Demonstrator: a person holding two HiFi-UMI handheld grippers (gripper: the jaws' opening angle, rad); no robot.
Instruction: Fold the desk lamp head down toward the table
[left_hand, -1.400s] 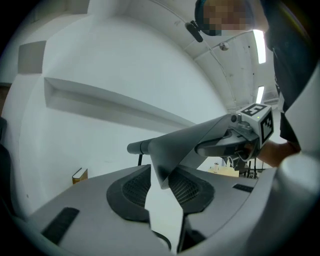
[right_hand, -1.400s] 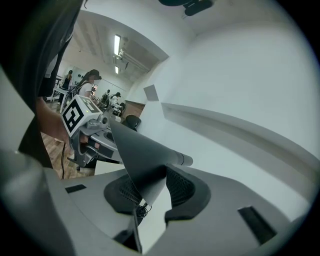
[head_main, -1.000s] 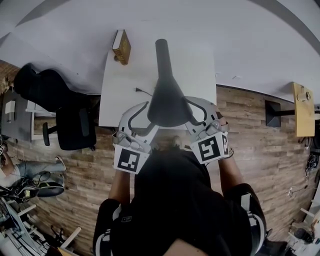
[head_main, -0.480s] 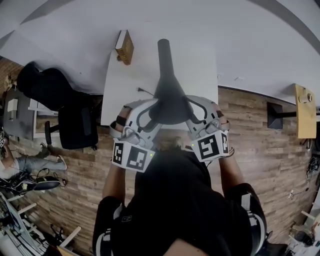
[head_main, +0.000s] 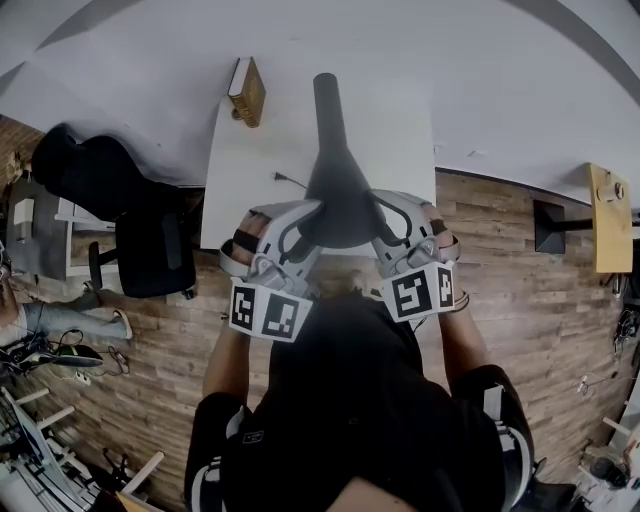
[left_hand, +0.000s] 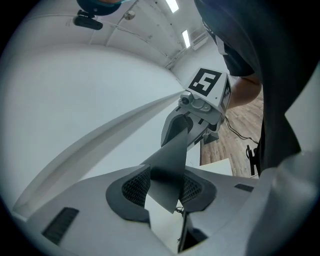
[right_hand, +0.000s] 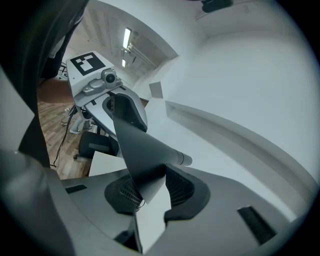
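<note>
The left claw (head_main: 308, 214) has just been closing, and its ribbed pads now stand a narrow gap apart with the thin rim of the dark grey flared lamp head (head_main: 338, 195) pinched between them; the rim touches both pads. The right claw (head_main: 385, 212) is clamped on the same rim from the other side, its jaws equally narrow, the sheet edge filling the space between its pads.

The head view alone shows the whole layout: the two claws meet the lamp head at its 8 and 4 o'clock edges, over the rectangular white worktop (head_main: 250, 170). A small wooden block (head_main: 245, 92) sits at the worktop's 11 o'clock corner, and a black office chair (head_main: 140, 235) stands on the wood-plank floor (head_main: 520, 250) at 9 o'clock.

The left gripper view shows how the rim sits in the pads, and beyond it, at 1 o'clock, the right claw's black-and-white marker cube (left_hand: 206, 82). The right gripper view shows the left claw's cube (right_hand: 87, 62) at 11 o'clock and the lamp's round stem (right_hand: 179, 158) leaving the shade toward 3 o'clock, which the left gripper view does not show.

In the head view the lamp head's long axis runs from 6 to 12 o'clock: the wide end lies at 6, nearest the person, and it tapers into the stem pointing to 12.
</note>
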